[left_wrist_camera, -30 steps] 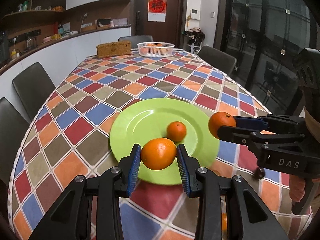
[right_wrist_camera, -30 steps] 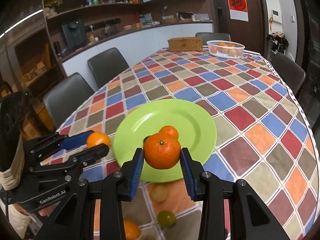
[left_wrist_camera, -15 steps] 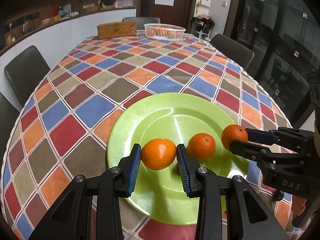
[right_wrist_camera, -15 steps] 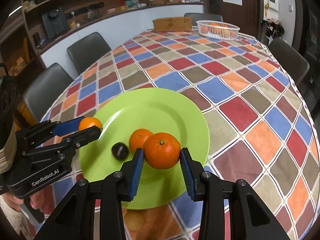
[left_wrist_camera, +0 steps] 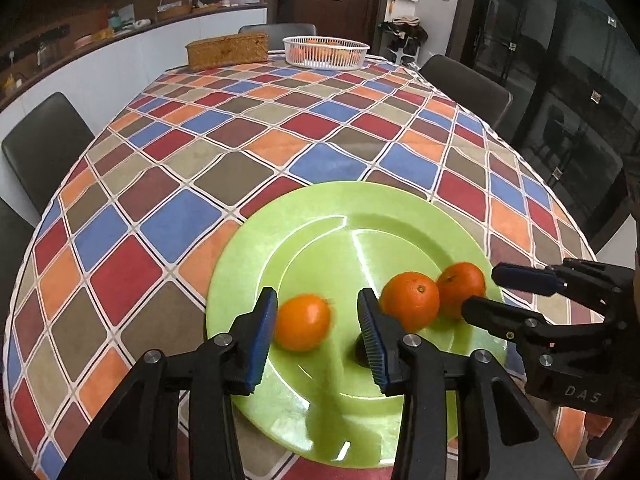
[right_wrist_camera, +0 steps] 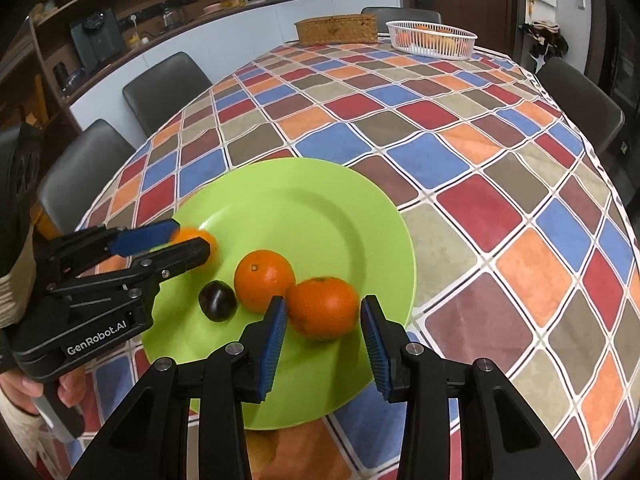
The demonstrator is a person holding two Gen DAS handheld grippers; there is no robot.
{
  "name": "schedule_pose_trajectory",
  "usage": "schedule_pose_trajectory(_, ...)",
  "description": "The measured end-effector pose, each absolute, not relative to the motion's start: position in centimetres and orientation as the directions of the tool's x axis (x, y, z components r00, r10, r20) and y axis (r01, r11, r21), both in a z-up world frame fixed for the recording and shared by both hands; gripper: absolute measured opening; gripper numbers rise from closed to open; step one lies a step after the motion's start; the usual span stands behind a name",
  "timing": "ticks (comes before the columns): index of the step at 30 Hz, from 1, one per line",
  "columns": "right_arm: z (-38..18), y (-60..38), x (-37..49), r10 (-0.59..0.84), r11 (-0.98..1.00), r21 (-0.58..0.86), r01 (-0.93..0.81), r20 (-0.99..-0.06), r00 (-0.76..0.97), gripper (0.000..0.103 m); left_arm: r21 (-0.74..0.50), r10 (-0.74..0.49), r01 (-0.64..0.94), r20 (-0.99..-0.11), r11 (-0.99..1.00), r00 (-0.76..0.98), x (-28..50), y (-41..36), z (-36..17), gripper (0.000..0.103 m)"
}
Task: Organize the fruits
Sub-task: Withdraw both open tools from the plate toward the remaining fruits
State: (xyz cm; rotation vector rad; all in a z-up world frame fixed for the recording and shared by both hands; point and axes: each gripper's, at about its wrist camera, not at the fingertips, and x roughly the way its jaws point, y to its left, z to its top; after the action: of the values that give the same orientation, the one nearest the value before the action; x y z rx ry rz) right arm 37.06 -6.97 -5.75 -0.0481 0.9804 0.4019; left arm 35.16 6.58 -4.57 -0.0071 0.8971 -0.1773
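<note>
A green plate lies on the checked tablecloth; it also shows in the right wrist view. My left gripper is open, with an orange lying loose on the plate between its pads. My right gripper is open around a second orange resting on the plate. A third orange and a dark plum sit beside it. In the left wrist view the two right-hand oranges touch, and the right gripper stands beside them.
A white basket holding oranges and a wicker box stand at the table's far end. Dark chairs line both sides. Below the table edge, fruit shows dimly.
Both grippers moved down over the plate and opened. Each orange was let go and now rests on the plate; the left one is blurred, still moving.
</note>
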Motion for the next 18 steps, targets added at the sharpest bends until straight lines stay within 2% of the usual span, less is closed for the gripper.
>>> schedule_pose_trajectory(6, -4.2, -7.3, 35.4, 0.313, 0.924, 0.123, -0.361, -0.787, 0.532, 0.048, -0.031, -0.123, 0.152, -0.753, 0.988, 0.646, 32.7, 6.0, -2.9, 0.042)
schedule_pose_trajectory(18, 1.0, -8.3, 28.9, 0.363, 0.905, 0.100, -0.413, -0.685, 0.632, 0.048, -0.029, -0.147, 0.171, -0.666, 0.985, 0.731, 25.5, 5.0, 2.1, 0.049)
